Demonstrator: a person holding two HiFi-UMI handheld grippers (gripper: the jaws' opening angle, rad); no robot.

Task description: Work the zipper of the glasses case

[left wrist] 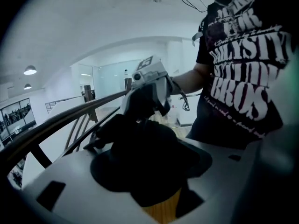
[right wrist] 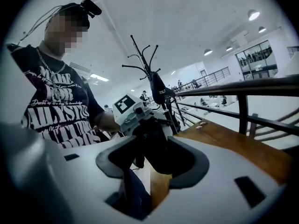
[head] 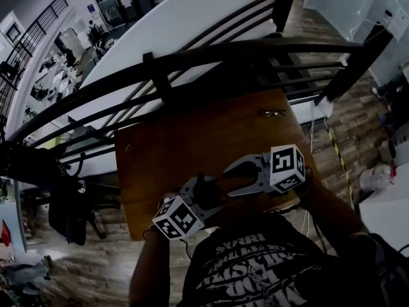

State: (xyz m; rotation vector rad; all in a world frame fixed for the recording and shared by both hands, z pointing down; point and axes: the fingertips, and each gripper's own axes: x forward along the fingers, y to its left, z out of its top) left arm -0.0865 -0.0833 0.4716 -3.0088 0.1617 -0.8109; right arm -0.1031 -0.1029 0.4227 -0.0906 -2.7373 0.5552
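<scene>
Glasses case [head: 206, 190], a dark lump, is held up in the air over the middle of the near edge of the counter [head: 192, 139], close to the person's chest, caught between two tools that face each other. The left tool [left wrist: 145, 171] is clamped across the body of the case, its pads standing wide because the case is a broad thing. This grip looks meant to stop the case turning while the zipper is pulled. The right tool [right wrist: 154, 160] comes at it from the opposite side, and its pads seem closed on the end of the case, probably to get at the zipper there. It is dark on dark, so the exact contact is hard to read. Holding the case up rather than leaving it flat on the counter likely gives the right tool room to run round its edge. Whether the zipper stands open or closed cannot be made out. A small metal item [head: 271, 112] lies well apart, near the counter's far right corner, out of the way of both tools
</scene>
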